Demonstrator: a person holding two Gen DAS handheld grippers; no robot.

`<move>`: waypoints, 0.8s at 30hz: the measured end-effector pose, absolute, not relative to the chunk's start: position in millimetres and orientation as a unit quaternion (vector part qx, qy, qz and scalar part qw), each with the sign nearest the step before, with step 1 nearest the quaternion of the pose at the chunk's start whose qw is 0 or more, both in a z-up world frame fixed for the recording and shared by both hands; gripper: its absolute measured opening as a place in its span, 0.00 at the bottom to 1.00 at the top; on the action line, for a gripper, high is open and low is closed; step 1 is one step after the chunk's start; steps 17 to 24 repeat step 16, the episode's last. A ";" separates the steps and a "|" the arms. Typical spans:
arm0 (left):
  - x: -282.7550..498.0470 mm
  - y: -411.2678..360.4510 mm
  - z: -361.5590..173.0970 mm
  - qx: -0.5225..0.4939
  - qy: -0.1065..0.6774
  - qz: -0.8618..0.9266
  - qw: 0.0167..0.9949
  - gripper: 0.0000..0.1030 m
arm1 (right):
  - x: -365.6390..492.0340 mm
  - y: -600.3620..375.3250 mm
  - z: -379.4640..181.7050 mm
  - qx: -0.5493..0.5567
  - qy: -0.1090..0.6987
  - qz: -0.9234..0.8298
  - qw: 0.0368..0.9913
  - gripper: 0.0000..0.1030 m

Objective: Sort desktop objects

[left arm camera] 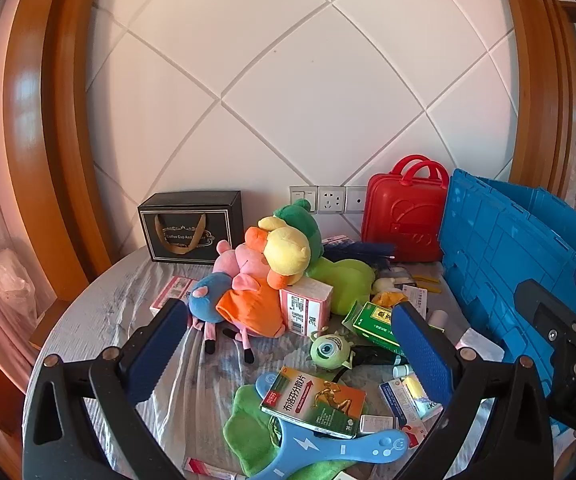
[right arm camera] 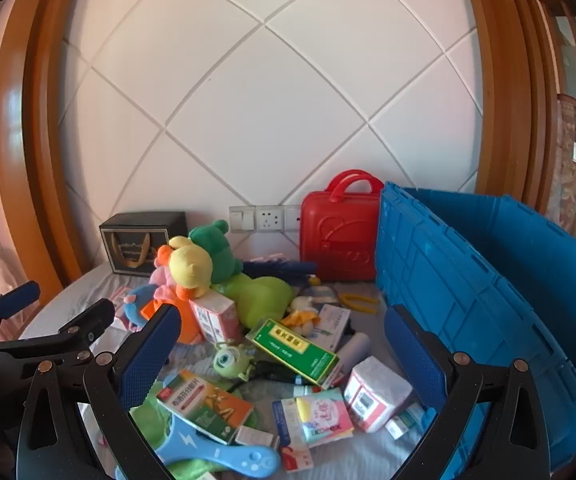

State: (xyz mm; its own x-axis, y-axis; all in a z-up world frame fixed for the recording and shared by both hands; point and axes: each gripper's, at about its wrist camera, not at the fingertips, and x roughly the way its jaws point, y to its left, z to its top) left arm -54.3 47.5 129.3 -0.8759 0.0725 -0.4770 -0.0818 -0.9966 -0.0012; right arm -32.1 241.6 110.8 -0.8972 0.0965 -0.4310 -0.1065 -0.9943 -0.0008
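A heap of toys and boxes covers the grey-clothed round table [left arm camera: 100, 312]. My left gripper [left arm camera: 291, 344] hovers open over it, holding nothing. Between its fingers lie a one-eyed green monster toy [left arm camera: 329, 350] and an orange-green medicine box [left arm camera: 315, 402] resting on a blue boomerang [left arm camera: 343, 450]. Behind them is a plush pile: a pig in an orange dress [left arm camera: 248, 296], a yellow duck [left arm camera: 286, 250] and a green plush [left arm camera: 341, 280]. My right gripper [right arm camera: 282, 354] is also open and empty above a green-yellow box [right arm camera: 293, 346], a pink tissue pack [right arm camera: 375, 394] and a Kotex pack [right arm camera: 323, 420].
A big blue crate [right arm camera: 467, 296] stands at the right, with a red case [right arm camera: 339, 236] beside it against the wall. A black gift box [left arm camera: 192, 226] sits at the back left. Yellow-handled pliers [right arm camera: 361, 302] lie near the crate. Wall sockets [left arm camera: 329, 200] are behind the pile.
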 end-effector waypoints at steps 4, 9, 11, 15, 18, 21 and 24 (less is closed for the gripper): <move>-53.9 48.6 129.0 -0.244 0.008 0.969 0.039 1.00 | -33.1 241.0 109.1 -0.223 0.011 0.973 0.052 1.00; -47.5 53.0 129.1 -0.220 0.026 0.974 0.040 1.00 | -33.0 242.6 106.8 -0.225 0.012 0.973 0.055 1.00; -44.7 52.8 129.9 -0.209 0.029 0.976 0.044 1.00 | -32.4 243.9 105.7 -0.226 0.014 0.972 0.057 1.00; -45.7 50.4 131.3 -0.209 0.009 0.976 0.054 0.95 | -31.6 245.7 104.4 -0.228 0.014 0.972 0.062 1.00; -45.6 50.6 131.8 -0.207 0.011 0.977 0.047 0.95 | -31.3 245.9 104.6 -0.227 0.015 0.972 0.062 1.00; -45.6 50.6 131.8 -0.207 0.011 0.977 0.047 0.95 | -31.3 245.9 104.6 -0.227 0.015 0.972 0.062 1.00; -45.6 50.6 131.8 -0.207 0.011 0.977 0.047 0.95 | -31.3 245.9 104.6 -0.227 0.015 0.972 0.062 1.00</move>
